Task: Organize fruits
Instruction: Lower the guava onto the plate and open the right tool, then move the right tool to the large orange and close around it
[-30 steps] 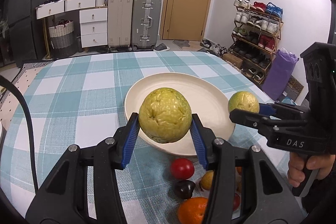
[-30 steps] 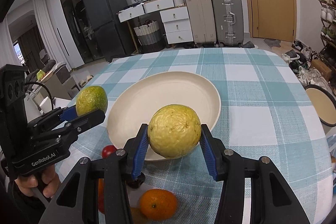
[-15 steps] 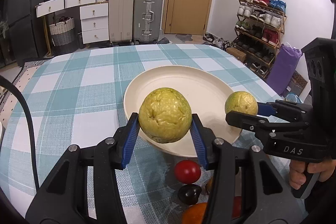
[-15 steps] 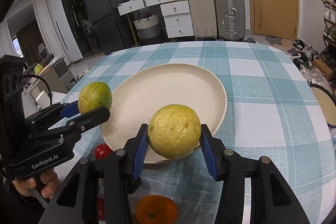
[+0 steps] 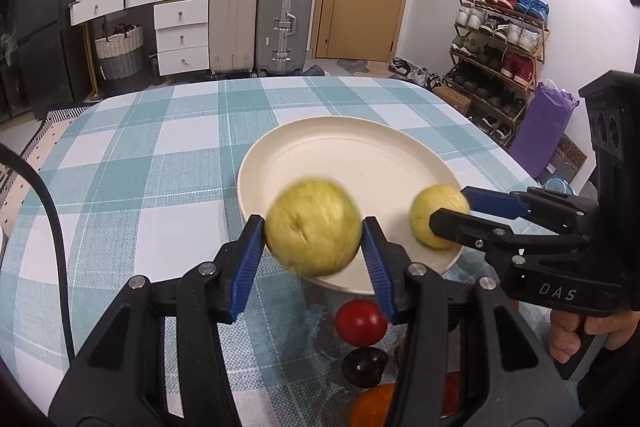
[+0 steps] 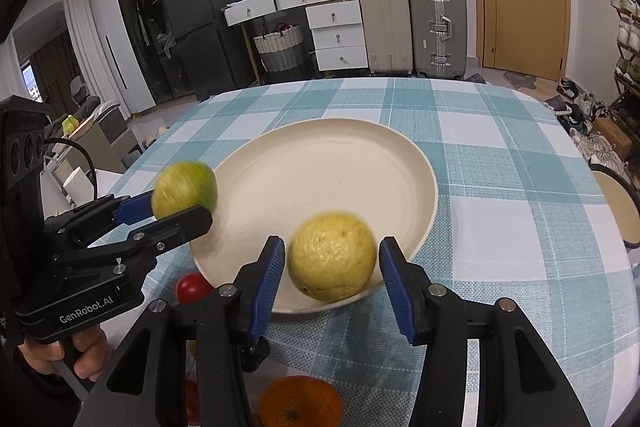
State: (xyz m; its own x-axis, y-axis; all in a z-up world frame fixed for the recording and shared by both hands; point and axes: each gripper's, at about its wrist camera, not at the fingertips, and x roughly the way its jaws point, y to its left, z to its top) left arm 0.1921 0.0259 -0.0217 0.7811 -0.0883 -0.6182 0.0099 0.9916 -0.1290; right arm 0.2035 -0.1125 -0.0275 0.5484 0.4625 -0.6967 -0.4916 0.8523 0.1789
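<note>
Although both wrist views bend at the edges, the largest item is plainly the checked tablecloth [image 5: 140, 167], with the cream plate [image 5: 360, 155] lying flat on it.

Left gripper [image 5: 312, 223]: positioned over the plate's near rim, on its left side. A green-yellow fruit [image 5: 314, 239] sits between the blue pads [image 5: 250, 259]. The fruit is motion-blurred and its edges meet the pads; whether the pads are pressing it cannot be determined from either view.

Right gripper [image 6: 332, 241]: positioned over the plate's near rim, on its right side. It is released, with a visible gap on each side between the pads and the yellow fruit [image 6: 332, 259]. That fruit lies low, just inside the plate's near rim (slightly blurred, so contact with the plate surface is not confirmed).

Loose items, all on the cloth on the near side of the plate and off it:
- orange [image 6: 300, 403], furthest from the rim;
- red round fruit [image 5: 361, 317], just beside the rim;
- dark round fruit [image 5: 364, 367], directly behind the red one, away from the plate.
</note>
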